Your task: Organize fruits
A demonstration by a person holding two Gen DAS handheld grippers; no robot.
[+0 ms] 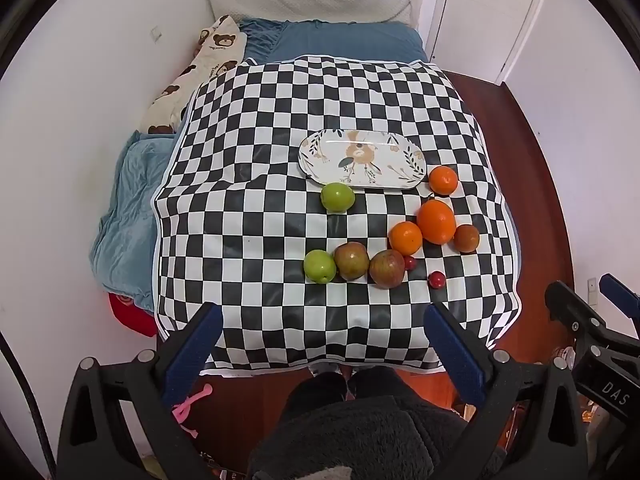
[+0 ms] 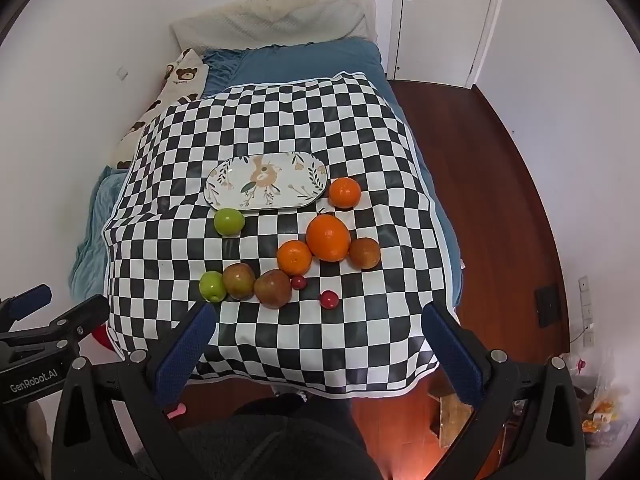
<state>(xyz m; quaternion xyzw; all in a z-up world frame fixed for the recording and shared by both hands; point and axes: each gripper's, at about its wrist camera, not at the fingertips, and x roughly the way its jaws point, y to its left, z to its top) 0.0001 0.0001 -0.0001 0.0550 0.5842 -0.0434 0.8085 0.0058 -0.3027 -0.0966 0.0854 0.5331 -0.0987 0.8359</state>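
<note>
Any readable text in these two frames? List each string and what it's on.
"GenRobot.AI": on the body of the left tool, seen from the right wrist.
"DAS": on the body of the right tool, seen from the left wrist; cut off by the frame edge.
Small print on the bear-pattern blanket: too small to read.
Nothing else carries text.

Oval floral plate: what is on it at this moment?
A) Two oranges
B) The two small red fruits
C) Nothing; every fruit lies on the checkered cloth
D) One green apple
C. The plate shows only its printed pattern, while the nearest green apple and orange sit just off its rim on the checkered cloth.
</note>
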